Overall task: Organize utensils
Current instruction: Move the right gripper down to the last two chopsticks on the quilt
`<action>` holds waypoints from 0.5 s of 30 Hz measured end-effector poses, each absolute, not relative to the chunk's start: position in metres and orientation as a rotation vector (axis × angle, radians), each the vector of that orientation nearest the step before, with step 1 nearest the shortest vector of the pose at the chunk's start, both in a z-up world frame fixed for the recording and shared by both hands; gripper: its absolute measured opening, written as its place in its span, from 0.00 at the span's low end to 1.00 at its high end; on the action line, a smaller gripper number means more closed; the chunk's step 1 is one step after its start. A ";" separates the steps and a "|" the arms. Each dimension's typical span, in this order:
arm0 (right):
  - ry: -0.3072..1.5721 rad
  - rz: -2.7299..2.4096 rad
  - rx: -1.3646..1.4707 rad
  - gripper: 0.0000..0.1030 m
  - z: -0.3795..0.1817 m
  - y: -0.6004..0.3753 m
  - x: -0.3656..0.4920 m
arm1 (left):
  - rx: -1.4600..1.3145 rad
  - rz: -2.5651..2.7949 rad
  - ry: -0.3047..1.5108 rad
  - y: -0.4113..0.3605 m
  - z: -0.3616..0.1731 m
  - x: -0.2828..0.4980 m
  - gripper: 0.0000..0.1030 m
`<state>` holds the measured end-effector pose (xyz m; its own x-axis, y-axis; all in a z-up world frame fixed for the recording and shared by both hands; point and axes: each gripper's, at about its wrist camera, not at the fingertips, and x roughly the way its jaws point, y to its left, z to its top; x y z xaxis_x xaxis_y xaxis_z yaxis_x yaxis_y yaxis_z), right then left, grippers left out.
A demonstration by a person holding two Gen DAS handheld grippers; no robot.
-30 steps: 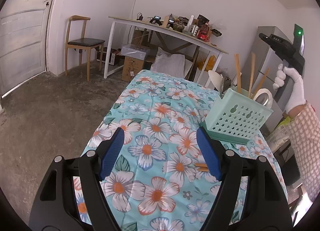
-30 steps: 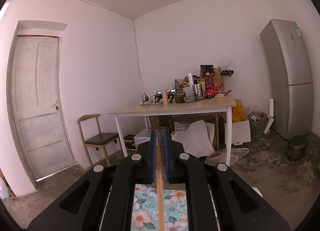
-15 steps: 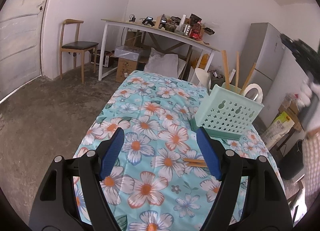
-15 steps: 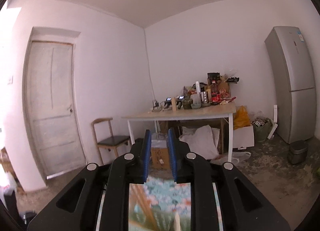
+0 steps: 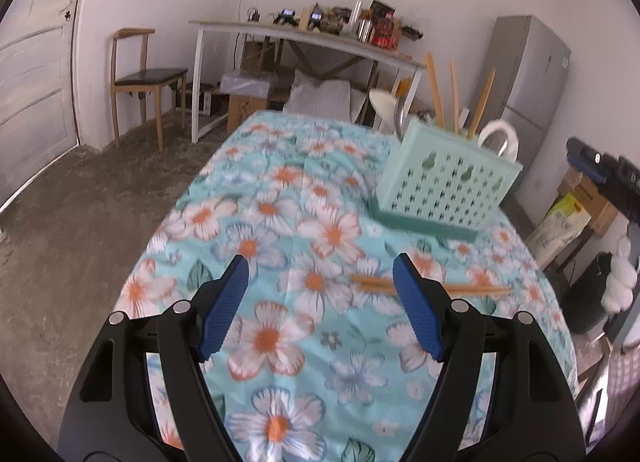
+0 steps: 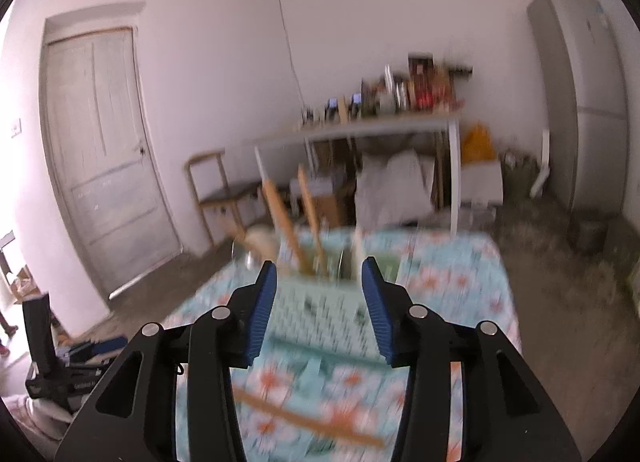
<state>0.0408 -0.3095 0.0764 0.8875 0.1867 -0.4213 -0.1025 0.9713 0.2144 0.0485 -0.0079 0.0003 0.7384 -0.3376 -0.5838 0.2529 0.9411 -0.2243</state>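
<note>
Both grippers, left (image 5: 320, 302) and right (image 6: 318, 302), are gaping wide and empty; chopsticks (image 5: 430, 286) are lying thin, risking slipping from the grasp.

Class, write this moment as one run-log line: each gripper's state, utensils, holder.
left gripper: open, empty | right gripper: open, empty | chopsticks: lying on tablecloth | utensil holder: upright, holds several utensils
</note>
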 end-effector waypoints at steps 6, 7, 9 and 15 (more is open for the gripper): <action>0.762 0.139 0.199 0.46 0.002 -0.285 0.064 | -0.113 -0.306 0.765 -0.017 -0.028 0.045 0.70; 0.801 0.135 0.216 0.46 -0.009 -0.283 0.067 | -0.110 -0.305 0.782 -0.018 -0.033 0.044 0.70; 0.833 0.121 0.245 0.46 -0.025 -0.284 0.069 | -0.098 -0.305 0.802 -0.020 -0.041 0.042 0.70; 0.907 0.066 0.238 0.46 -0.056 -0.276 0.083 | -0.079 -0.297 0.834 -0.020 -0.059 0.038 0.71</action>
